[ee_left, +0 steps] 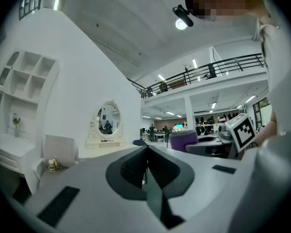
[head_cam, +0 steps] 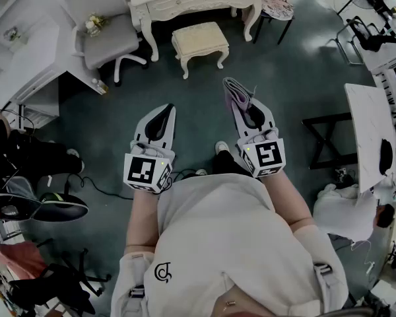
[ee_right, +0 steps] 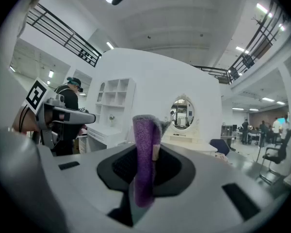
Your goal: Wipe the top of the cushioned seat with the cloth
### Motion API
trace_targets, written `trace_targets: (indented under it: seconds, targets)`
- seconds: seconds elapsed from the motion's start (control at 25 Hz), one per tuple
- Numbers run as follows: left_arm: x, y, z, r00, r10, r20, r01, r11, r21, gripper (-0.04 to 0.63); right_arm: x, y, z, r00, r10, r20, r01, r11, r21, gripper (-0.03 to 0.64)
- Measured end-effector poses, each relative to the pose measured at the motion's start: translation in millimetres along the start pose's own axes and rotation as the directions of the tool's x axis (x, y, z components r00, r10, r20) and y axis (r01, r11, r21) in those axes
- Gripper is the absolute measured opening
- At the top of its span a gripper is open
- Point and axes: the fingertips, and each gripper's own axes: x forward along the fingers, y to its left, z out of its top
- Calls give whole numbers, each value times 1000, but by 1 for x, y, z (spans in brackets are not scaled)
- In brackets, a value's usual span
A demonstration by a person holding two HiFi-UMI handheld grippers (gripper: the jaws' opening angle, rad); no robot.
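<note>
The cloth (ee_right: 145, 154) is purple, perhaps grey-edged. The cushioned seat (head_cam: 199, 39) is cream. The left gripper (head_cam: 169, 107) and right gripper (head_cam: 232, 88) are pale grey with black-and-white square markers. The floor (head_cam: 185, 111) is dark teal.

A stool (head_cam: 199, 41) stands on the floor just in front of a dressing table (head_cam: 185, 2), with an office chair (head_cam: 109, 41) to its left. Nearer the camera and well apart from the stool, the left gripper (head_cam: 167, 109) and right gripper (head_cam: 242, 103) are held side by side, a cloth (head_cam: 234, 88) between the right one's jaws. At far right lies a table (head_cam: 373, 137), a folding stand (head_cam: 327, 140) just left of it.
</note>
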Motion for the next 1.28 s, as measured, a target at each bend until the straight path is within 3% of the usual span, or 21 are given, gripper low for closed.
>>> trace_targets:
  seconds: [0.44,0.8,1.12,1.28]
  targets:
    - [7,11,2,1000,-21,15,21,1000,1,14,17,3,-2,1000,8,-8,-8,1000,11,74]
    - [26,30,-14,1000,9,-9,-10,1000,-25,14,38,-15,-13,1000,-9,-25,11,998,69,77]
    - [92,55,-30,997,69,-46,-70,998,-7,14,106,-64,-44,997,65,-45,-61,995,81,81]
    - [144,78,-32,987,151,-49,-151,988,-4,14,163,-105,-53,991,125,-48,-120,988,94,81]
